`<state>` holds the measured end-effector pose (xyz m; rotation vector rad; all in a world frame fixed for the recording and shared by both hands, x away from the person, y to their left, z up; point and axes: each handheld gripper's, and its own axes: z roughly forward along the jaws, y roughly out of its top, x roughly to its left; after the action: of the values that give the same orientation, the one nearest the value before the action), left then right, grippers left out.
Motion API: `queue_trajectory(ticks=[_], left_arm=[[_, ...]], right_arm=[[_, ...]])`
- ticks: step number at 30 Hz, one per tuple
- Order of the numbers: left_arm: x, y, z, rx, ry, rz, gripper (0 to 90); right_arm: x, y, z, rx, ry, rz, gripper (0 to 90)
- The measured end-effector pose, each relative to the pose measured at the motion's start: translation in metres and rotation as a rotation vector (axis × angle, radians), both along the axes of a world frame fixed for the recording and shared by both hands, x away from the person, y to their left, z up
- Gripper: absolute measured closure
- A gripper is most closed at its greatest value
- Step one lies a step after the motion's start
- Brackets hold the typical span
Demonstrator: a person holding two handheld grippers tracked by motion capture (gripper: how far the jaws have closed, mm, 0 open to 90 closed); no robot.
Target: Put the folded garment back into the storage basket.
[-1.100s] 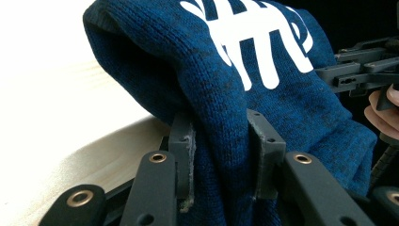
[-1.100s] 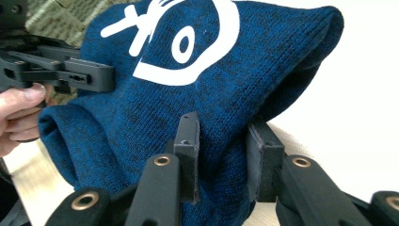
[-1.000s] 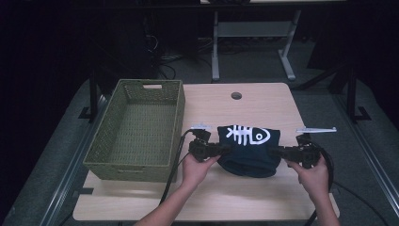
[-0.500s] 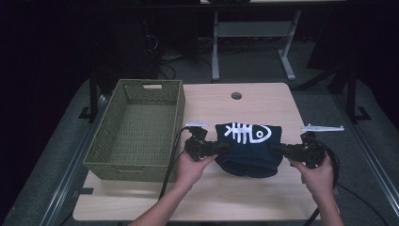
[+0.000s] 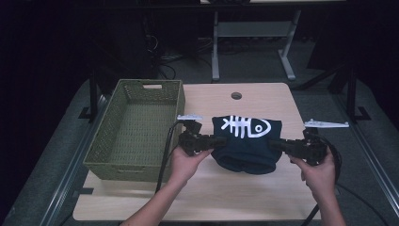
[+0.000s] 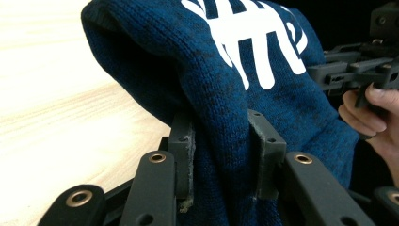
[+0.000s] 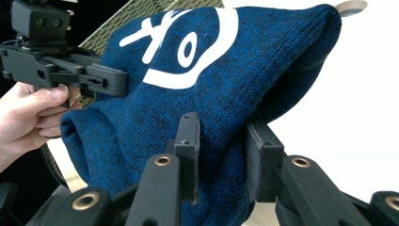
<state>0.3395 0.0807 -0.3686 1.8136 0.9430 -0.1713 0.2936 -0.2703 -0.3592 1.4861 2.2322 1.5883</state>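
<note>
Folded dark-blue knitted garment (image 5: 247,143) with white fish-skeleton print, held up over the near middle of the pale wooden worktop (image 5: 263,96), lower fold sagging toward the surface. Left tool (image 5: 214,141) clamped on the garment's left edge, pads pinching the knit from both sides, fabric bunched between them in the left gripper view. Right tool (image 5: 277,146) gripping the right edge likewise, jaws closed tight on a thick fold in the right gripper view. One hand (image 5: 186,162) behind the left tool, another hand (image 5: 320,172) behind the right. Green woven basket (image 5: 108,141) on the left part of the worktop, just left of the left tool, apart from the garment.
</note>
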Motion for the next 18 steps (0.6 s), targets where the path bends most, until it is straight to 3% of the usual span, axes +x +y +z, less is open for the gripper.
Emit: queue_trajectory(ticks=[6, 18], left_arm=[[0.001, 0.008, 0.003, -0.007, 0.013, 0.006, 66.9], [0.003, 0.021, 0.015, -0.005, -0.006, 0.018, 66.9]], right_arm=[[0.002, 0.006, 0.007, 0.020, -0.007, 0.025, 69.5], [0.006, 0.017, 0.016, 0.029, -0.023, 0.039, 69.6]])
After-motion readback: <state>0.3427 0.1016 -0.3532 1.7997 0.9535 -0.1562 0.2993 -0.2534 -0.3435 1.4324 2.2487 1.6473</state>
